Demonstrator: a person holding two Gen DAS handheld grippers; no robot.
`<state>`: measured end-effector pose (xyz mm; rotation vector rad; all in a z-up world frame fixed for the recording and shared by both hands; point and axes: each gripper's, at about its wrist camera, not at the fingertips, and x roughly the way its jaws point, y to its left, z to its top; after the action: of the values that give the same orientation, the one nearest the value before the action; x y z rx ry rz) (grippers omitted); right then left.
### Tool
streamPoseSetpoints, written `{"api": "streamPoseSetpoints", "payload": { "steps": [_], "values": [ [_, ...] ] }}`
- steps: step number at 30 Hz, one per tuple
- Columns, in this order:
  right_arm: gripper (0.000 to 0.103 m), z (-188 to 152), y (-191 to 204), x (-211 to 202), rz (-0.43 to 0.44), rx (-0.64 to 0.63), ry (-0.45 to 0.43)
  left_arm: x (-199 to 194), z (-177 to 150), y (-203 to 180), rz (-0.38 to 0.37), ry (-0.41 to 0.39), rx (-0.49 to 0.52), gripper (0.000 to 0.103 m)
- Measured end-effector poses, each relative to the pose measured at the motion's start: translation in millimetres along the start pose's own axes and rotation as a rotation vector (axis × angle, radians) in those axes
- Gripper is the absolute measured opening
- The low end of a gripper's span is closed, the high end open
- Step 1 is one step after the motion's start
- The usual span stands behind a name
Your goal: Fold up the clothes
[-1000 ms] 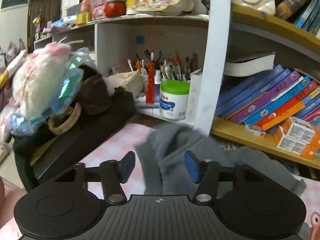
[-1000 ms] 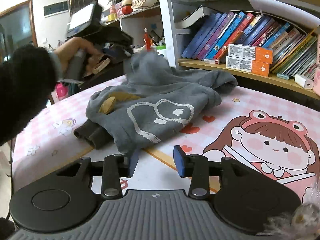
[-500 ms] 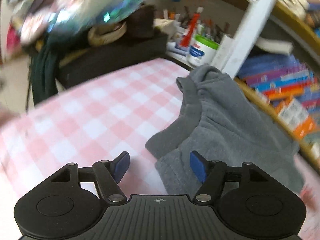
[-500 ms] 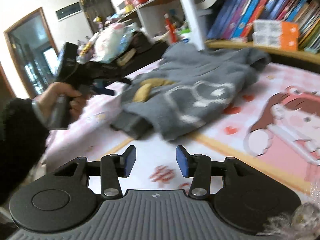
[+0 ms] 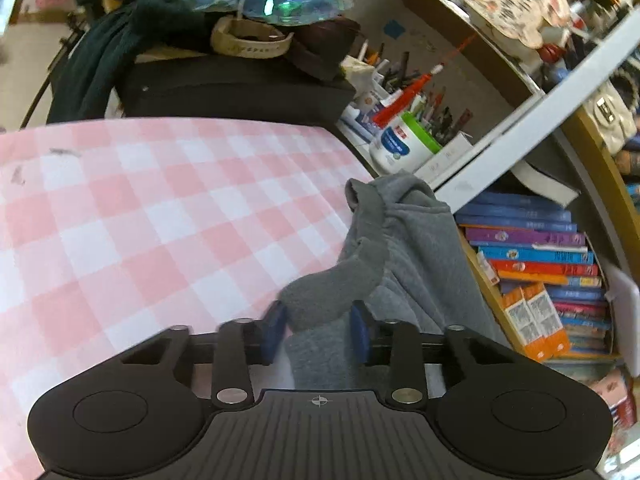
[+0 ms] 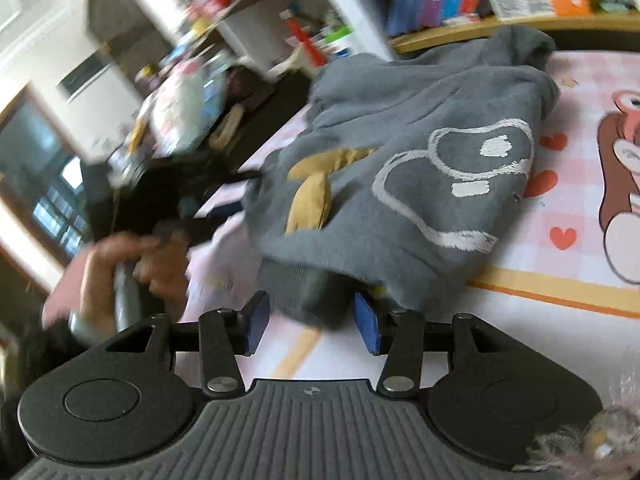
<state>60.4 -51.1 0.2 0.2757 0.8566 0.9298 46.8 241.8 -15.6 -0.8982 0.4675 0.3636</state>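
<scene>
Garment: a crumpled grey fleece sweatshirt (image 6: pixel 404 168) with a white outline print and a mustard patch is spread on the pink-and-white checked tablecloth (image 5: pixel 132 220), close to the bookshelf of coloured books (image 5: pixel 536 264).
Left gripper (image 5: pixel 316 330): blue-padded fingers are held partly apart; a dark grey ribbed cuff (image 5: pixel 332 292) of the sweatshirt is seen between them, with a gap visible on the left side, so no firm clamp is shown.
Right gripper (image 6: pixel 314 326): fingers are spread wide around the dark ribbed hem (image 6: pixel 308 292); the pads are not pressed on it.
Hand (image 6: pixel 120 264): blurred, wrapped around the left tool's handle.
</scene>
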Motion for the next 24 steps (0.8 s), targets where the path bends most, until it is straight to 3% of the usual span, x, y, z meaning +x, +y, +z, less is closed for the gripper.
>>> {"api": "streamPoseSetpoints", "payload": {
  "steps": [3, 5, 8, 12, 14, 17, 20, 24],
  "values": [
    [0.025, 2, 11, 9, -0.098, -0.006, -0.035, 3, 3, 7, -0.029, 0.025, -0.010, 0.016],
    [0.013, -3, 16, 9, -0.125, -0.102, -0.033, 3, 7, 12, -0.041, 0.040, -0.031, 0.014],
    [0.008, -8, 12, -7, -0.139, -0.204, -0.034, -7, 18, 17, -0.078, 0.020, -0.044, 0.013],
    [0.007, -16, -10, -68, -0.279, -0.330, -0.126, -30, 35, 20, -0.142, -0.028, -0.052, 0.013],
    [0.007, -21, -17, -99, -0.438, -0.409, -0.192, -42, 43, 20, -0.133, -0.077, -0.035, 0.012],
    [0.007, -28, -26, -142, -0.771, -0.567, -0.320, -54, 54, 26, -0.123, -0.122, -0.039, 0.012],
    [0.007, -33, -40, -186, -0.950, -0.585, -0.419, -64, 60, 35, -0.107, -0.142, -0.044, 0.012],
    [0.007, -41, -73, -212, -0.843, -0.393, -0.354, -64, 53, 47, -0.084, -0.123, -0.045, 0.013]
  ]
}}
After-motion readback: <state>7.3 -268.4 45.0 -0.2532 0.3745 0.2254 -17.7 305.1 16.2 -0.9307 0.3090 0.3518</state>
